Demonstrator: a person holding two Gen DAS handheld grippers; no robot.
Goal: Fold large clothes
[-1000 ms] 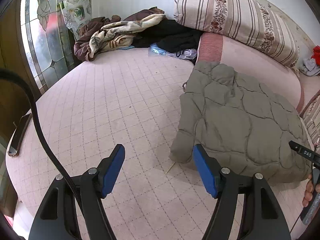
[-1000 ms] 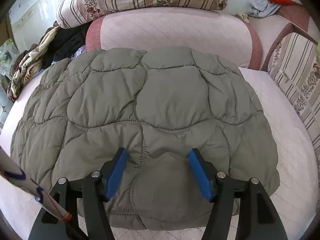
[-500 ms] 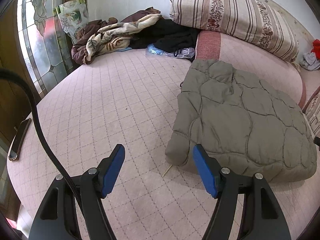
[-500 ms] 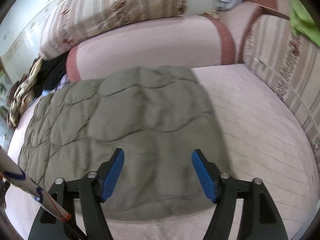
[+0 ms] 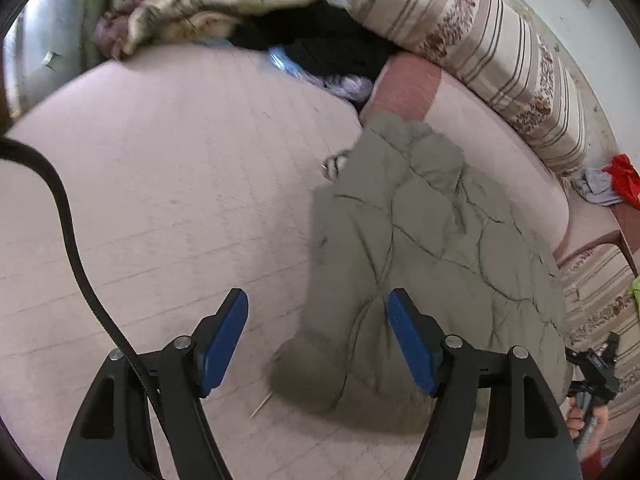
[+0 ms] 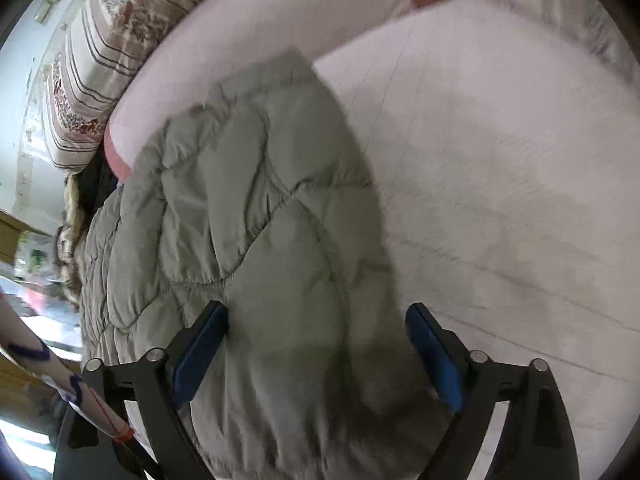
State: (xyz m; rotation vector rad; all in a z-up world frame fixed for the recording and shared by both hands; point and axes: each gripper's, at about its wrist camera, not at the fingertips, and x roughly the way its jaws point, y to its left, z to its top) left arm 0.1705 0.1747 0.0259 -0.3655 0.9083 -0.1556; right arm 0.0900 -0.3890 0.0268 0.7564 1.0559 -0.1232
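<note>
In the left wrist view a round bed (image 5: 168,184) with a pale pink quilted cover filled most of the frame, its weave smeared by blur. Against the white wall at the back lay a long striped bolster (image 5: 480,44), below it a pink padded headrest (image 5: 480,148), and to the left a heap of brown, cream and black clothes (image 5: 224,4). A window area at the far left was too blurred to read. The olive quilted jacket (image 5: 432,256), folded into a thick pad, lay on the right part of the bed, its far end touching the headrest. The left claw (image 5: 318,338) stood with its blue pads wide apart and empty, above the jacket's near left corner; whether the right pad touched the cloth could not be told. A black cable (image 5: 68,232) curved up the left side, a thin pale stick (image 5: 260,404) lay on the cover by the jacket's corner, and red and grey cloth (image 5: 616,184) sat cut off at the right edge. In the right wrist view, tilted and blurred, the right claw (image 6: 316,354) was likewise spread open with nothing in it, hanging over the jacket's (image 6: 256,232) near end. Bare bed cover (image 6: 500,160) spread to the right. The bolster (image 6: 92,68) showed at upper left, and the dark clothes beside it were largely hidden behind the jacket.
</note>
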